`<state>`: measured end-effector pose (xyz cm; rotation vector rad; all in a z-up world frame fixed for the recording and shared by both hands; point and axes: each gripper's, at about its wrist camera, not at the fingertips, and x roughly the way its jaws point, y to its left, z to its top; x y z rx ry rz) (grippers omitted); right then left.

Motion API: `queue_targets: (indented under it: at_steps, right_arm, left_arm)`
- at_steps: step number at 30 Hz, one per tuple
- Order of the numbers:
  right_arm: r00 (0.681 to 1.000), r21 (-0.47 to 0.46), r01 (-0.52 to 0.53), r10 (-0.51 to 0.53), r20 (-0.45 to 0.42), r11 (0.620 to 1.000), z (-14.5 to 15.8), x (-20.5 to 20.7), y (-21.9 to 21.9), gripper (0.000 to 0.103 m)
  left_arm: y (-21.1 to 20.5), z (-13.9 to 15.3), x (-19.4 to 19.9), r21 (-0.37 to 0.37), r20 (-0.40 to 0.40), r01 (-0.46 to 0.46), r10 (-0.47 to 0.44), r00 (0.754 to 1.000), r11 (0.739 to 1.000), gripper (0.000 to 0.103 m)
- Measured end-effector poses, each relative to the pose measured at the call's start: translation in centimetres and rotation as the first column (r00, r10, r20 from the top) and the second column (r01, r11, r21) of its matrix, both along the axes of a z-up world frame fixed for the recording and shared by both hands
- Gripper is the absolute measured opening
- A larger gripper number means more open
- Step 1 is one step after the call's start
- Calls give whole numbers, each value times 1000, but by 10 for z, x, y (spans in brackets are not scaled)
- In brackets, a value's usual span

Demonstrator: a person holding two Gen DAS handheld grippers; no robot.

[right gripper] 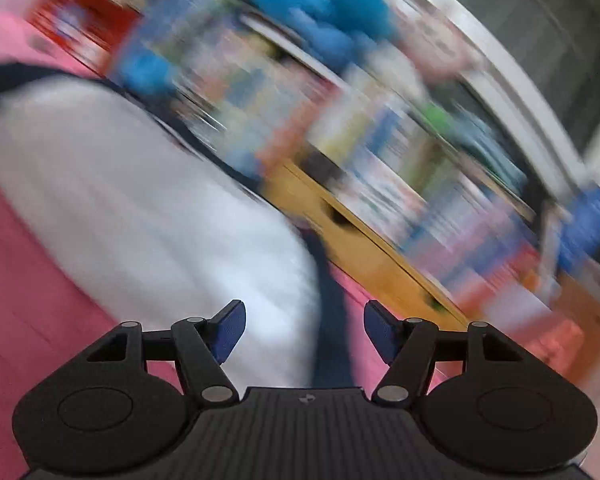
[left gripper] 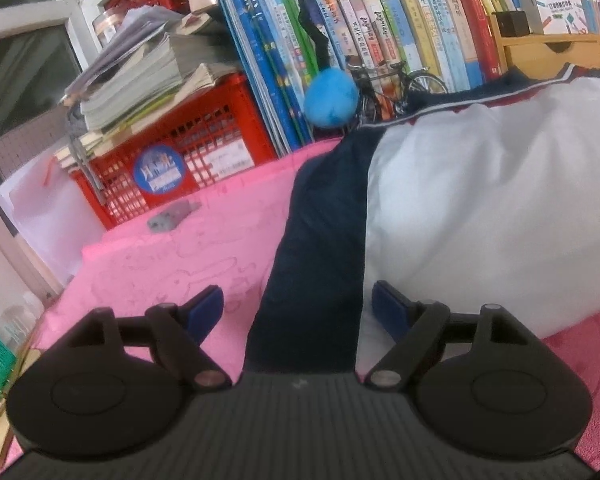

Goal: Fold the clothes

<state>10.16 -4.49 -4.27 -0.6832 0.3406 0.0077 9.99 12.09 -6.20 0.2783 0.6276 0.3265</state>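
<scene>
In the left wrist view, a red plastic lattice crate point(left gripper: 188, 152) stacked with loose books and papers is seen at the far left, standing on the pink patterned cloth-covered surface point(left gripper: 172, 248). A small grey flat object point(left gripper: 174, 216) lies on the pink cloth just in front of the crate. Behind, a row of upright colourful books point(left gripper: 380, 40) is lined along the back, with a round blue fluffy ball point(left gripper: 331, 98) and a small model bicycle point(left gripper: 396, 88) in front of them. Right of centre, the white and navy blue garment with a red and white trim point(left gripper: 480, 200) is spread on the surface, its navy sleeve running down towards the camera. The left claw point(left gripper: 298, 308) is held wide apart over that sleeve; the blue pads are not seen pressing on the fabric, the left one lying over pink cloth and the right one at the edge of the white panel.

The right wrist view is heavily blurred. The same garment point(right gripper: 140, 208) is made out at the left and centre, on the pink surface point(right gripper: 28, 280), with a navy strip running between the fingers. The right claw point(right gripper: 304, 332) stands open, nothing being gripped. A yellow wooden shelf edge point(right gripper: 364, 248) and smeared books are made out to the right.
</scene>
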Motion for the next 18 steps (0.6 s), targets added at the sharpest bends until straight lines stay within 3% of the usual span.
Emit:
queue_targets:
  at_steps: [3, 7, 12, 14, 16, 18]
  right_arm:
    - [990, 25, -139, 140, -34, 990, -4, 7, 50, 59]
    - [976, -16, -207, 205, -80, 978, -15, 13, 87, 50]
    - [980, -107, -191, 182, -84, 976, -29, 12, 64, 47]
    - [983, -148, -169, 157, -90, 974, -32, 11, 50, 37]
    - [989, -105, -96, 84, -118, 990, -33, 14, 21, 29]
    - [992, -86, -17, 6, -125, 996, -32, 16, -8, 29]
  left_arm:
    - [1, 0, 0, -8, 0, -1, 1, 1000, 1000, 83]
    - [-1, 0, 0, 3, 1, -2, 2, 1000, 1000, 83]
    - [9, 1, 1, -65, 0, 0, 0, 1000, 998, 85]
    - [13, 1, 1, -92, 0, -3, 3, 1000, 996, 85]
    - [15, 2, 1, -110, 0, -4, 4, 1000, 994, 86]
    - [15, 2, 1, -114, 0, -5, 5, 1000, 993, 86]
